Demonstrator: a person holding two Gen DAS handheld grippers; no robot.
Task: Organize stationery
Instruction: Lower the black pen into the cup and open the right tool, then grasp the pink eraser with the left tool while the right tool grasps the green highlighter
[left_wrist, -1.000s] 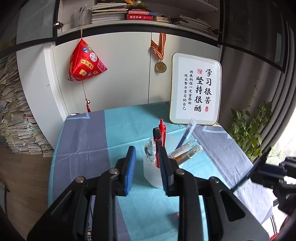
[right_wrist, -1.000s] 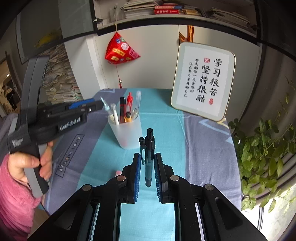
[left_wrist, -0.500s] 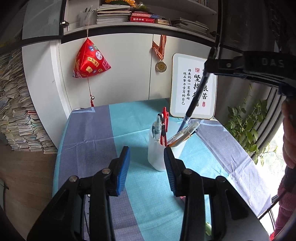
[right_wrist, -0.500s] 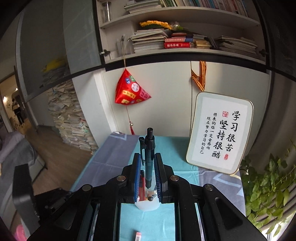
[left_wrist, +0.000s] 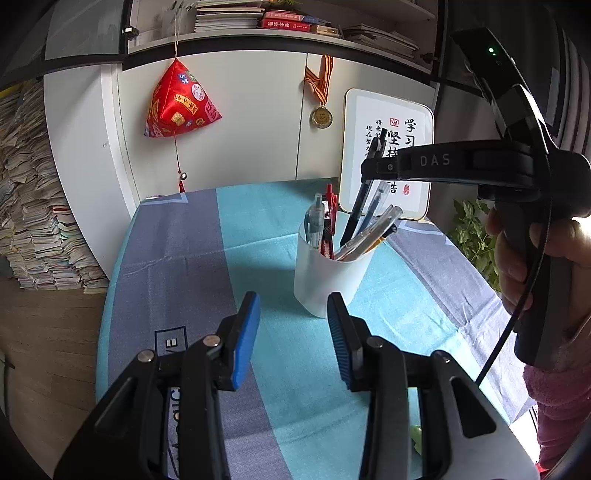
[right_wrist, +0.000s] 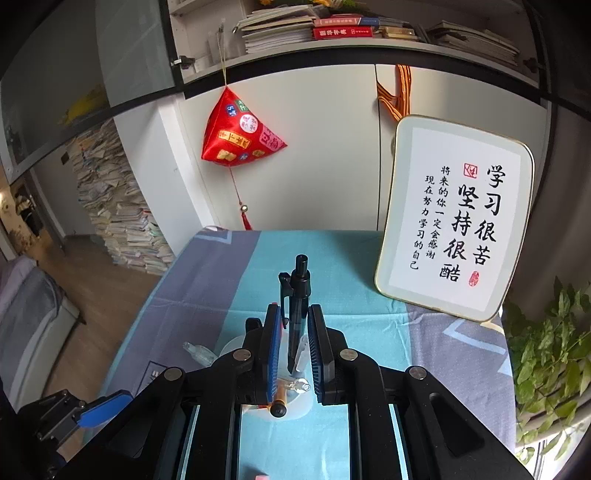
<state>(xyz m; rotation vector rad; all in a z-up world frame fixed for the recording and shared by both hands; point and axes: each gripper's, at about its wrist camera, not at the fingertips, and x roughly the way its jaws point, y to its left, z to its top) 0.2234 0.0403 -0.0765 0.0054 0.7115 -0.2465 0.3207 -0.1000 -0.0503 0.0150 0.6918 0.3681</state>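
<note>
Pen (right_wrist: 297, 310) is standing upright, pinched in the right tool (right_wrist: 294, 341) directly above the white cup (left_wrist: 328, 280) so it can drop in, while the left tool (left_wrist: 293, 334) is waiting wide and empty just behind that cup on the counter (left_wrist: 184, 258).

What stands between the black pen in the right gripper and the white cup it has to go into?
Nothing separate. The black pen already points into the white cup; only the pens standing there crowd the opening beside its tip.
</note>
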